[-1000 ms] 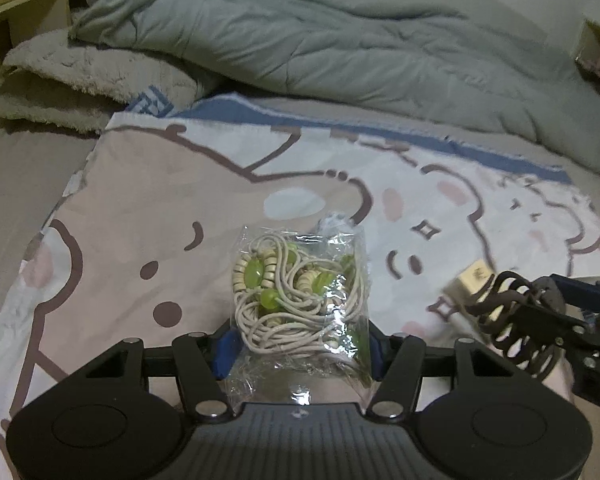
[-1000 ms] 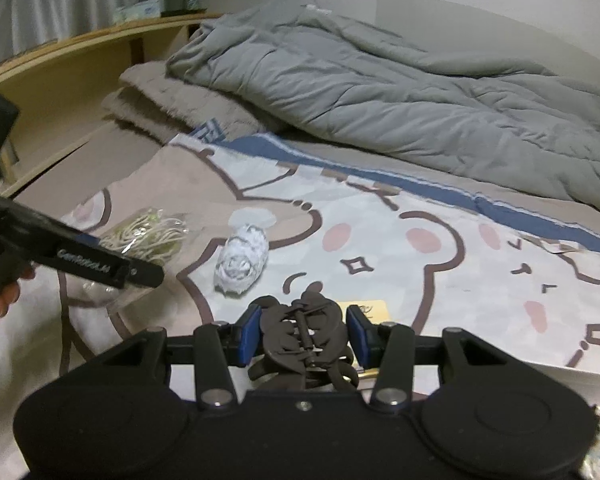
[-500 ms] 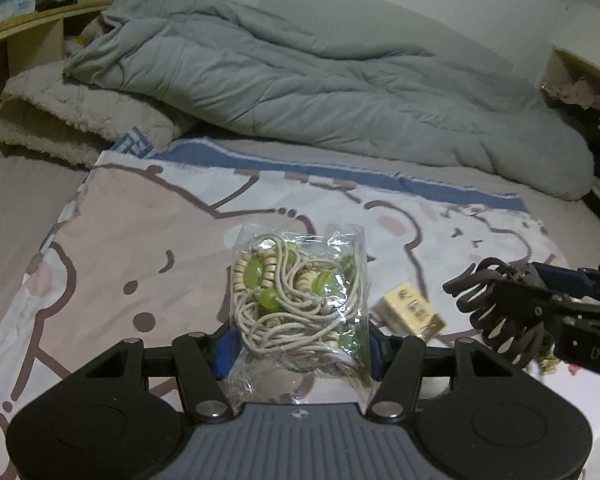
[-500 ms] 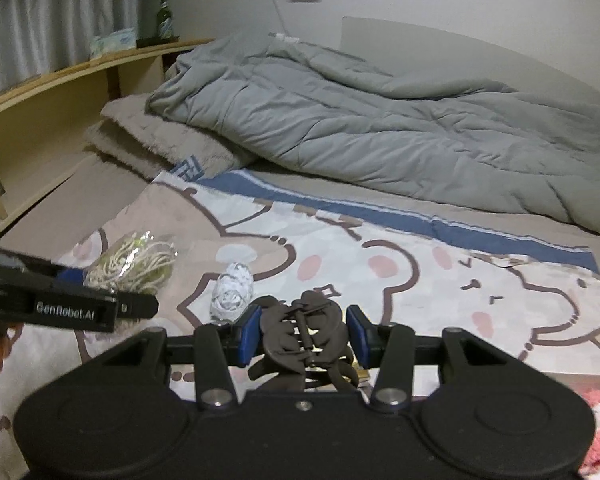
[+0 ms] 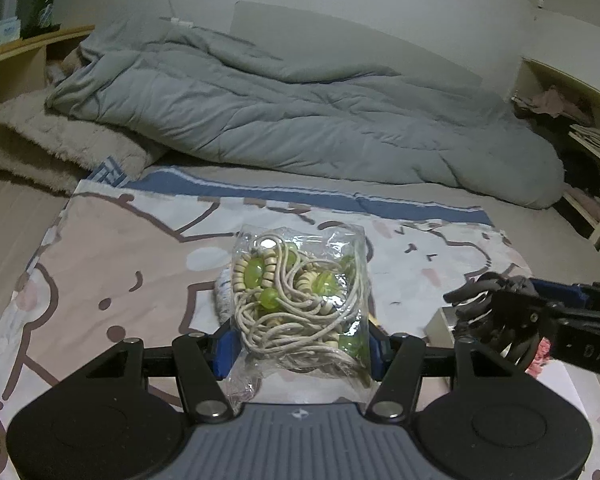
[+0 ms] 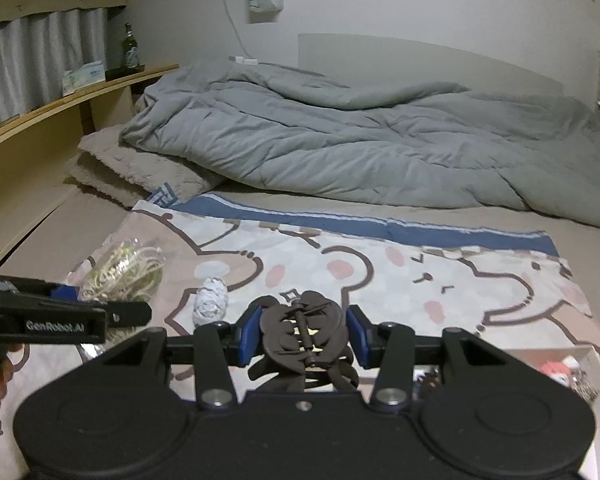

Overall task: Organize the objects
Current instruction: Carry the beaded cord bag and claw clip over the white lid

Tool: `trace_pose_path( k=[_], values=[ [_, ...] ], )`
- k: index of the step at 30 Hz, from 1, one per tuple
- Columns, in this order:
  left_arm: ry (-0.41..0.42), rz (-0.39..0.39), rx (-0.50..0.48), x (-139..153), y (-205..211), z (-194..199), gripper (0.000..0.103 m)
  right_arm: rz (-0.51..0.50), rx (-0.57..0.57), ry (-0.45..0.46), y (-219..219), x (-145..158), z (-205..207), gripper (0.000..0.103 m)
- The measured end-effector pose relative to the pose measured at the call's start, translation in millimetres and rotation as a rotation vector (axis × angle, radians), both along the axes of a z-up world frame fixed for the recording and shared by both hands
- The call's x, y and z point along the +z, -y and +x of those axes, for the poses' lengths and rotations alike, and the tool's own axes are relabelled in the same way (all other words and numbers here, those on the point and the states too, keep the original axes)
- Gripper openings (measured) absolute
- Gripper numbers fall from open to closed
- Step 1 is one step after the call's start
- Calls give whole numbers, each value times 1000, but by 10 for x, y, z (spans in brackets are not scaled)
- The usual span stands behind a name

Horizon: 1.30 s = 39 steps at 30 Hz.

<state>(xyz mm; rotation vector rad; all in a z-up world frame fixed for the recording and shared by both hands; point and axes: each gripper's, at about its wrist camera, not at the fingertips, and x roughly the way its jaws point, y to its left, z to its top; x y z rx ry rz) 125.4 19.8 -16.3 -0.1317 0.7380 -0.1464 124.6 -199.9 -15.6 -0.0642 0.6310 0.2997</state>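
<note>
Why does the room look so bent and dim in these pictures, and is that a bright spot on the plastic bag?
Left wrist view: glare on the bag of beads, dim bluish light, curved edges. Right wrist view: the shelf bows from the fisheye lens; the hair clip stays sharp.

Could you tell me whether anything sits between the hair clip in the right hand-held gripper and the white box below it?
Nothing visible does. The right hand-held gripper holds the hair clip over the white box, whose opening is mostly hidden behind the gripper body.
</note>
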Motion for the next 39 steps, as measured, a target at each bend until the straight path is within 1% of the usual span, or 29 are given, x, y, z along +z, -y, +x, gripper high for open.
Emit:
trace_pose_path(
  k=[5, 12, 17, 23, 32, 39],
  values=[
    [17, 13, -25, 80, 147, -77, 60, 16, -44, -11, 180, 2, -91, 47],
    [21, 12, -57, 81, 400, -146, 60, 36, -86, 3, 391, 45, -214, 47],
    [24, 10, -103, 72, 695, -147, 60, 30, -113, 11, 610, 40, -258, 47],
    [22, 2, -162, 38, 1077, -131, 60, 34, -179, 20, 1006, 53, -283, 47],
    [19, -13, -235, -26, 1616, -110, 60, -6, -254, -4, 1529, -88, -335, 47],
    [-13, -22, -299, -159, 1947, -80, 60, -29, -295, -25, 1896, -206, -375, 47]
  ],
)
